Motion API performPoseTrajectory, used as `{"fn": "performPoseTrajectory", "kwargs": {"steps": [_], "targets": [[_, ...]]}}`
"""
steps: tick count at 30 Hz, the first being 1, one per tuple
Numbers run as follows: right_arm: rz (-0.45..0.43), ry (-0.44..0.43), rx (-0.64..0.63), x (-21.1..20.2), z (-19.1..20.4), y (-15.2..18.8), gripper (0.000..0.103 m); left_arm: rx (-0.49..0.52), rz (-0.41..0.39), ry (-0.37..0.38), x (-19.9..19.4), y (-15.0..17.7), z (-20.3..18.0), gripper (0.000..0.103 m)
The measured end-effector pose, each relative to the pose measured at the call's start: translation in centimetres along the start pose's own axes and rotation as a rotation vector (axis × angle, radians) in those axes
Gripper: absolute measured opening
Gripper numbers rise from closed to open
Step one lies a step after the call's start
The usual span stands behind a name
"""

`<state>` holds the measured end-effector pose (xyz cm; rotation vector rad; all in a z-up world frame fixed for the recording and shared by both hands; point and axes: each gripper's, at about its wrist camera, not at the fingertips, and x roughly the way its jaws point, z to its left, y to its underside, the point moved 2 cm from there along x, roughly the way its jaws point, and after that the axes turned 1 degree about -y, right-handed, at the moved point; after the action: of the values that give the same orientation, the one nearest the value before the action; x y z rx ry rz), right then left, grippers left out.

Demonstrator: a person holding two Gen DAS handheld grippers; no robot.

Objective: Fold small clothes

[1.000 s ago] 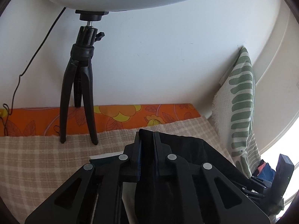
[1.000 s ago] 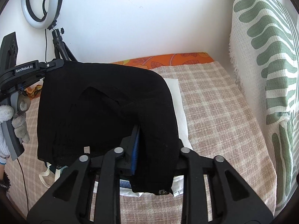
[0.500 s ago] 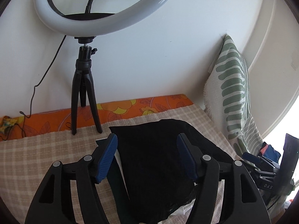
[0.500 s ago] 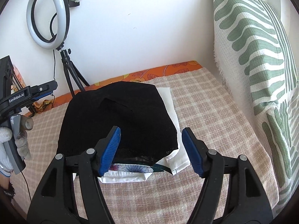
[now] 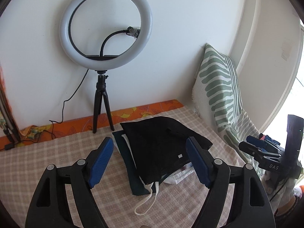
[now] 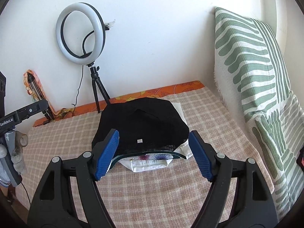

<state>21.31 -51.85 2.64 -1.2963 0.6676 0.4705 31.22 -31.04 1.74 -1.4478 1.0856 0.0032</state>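
A folded black garment lies on top of a small pile on the checked blanket. Under it are a dark teal piece and a white flowered piece with a loose white cord. My left gripper hovers above and in front of the pile. Its jaws are opening and the blue pads touch nothing. My right gripper hangs over the pile's near edge, jaws also opening, with nothing between the pads. Each gripper shows at the edge of the other's view.
A ring light on a black tripod stands by the white wall behind the pile, its cable trailing left. A green-striped cushion leans up on the right. An orange floral cloth runs along the wall.
Both grippers let go of the black garment, opened wide and drew back and up. The garment now rests flat on the pile.
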Motion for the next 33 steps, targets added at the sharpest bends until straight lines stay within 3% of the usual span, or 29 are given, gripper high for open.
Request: {"fn": "performPoseTrajectory", "kwargs": {"steps": [6,14,17,23,33], "targets": [[-0.030,0.023,-0.023,-3.1,3.3,1.0,0.087,0.057,-0.052,-0.010,-5.3,2.1,-0.6,0.079],[-0.108,0.071,-0.023,-5.6,6.5,2.8,0.103,0.140,-0.083,-0.045,-8.7,4.7,-1.3,0.088],[-0.134,0.086,-0.013,-6.0,7.4,3.4,0.103,0.136,-0.097,-0.051,-9.6,5.6,-1.3,0.095],[-0.138,0.101,-0.033,-5.3,8.5,4.7,0.103,0.156,-0.120,-0.098,-10.2,7.2,-1.4,0.096],[-0.156,0.096,-0.005,-3.4,9.4,6.6,0.103,0.113,-0.095,-0.102,-9.5,10.0,-0.5,0.099]]}}
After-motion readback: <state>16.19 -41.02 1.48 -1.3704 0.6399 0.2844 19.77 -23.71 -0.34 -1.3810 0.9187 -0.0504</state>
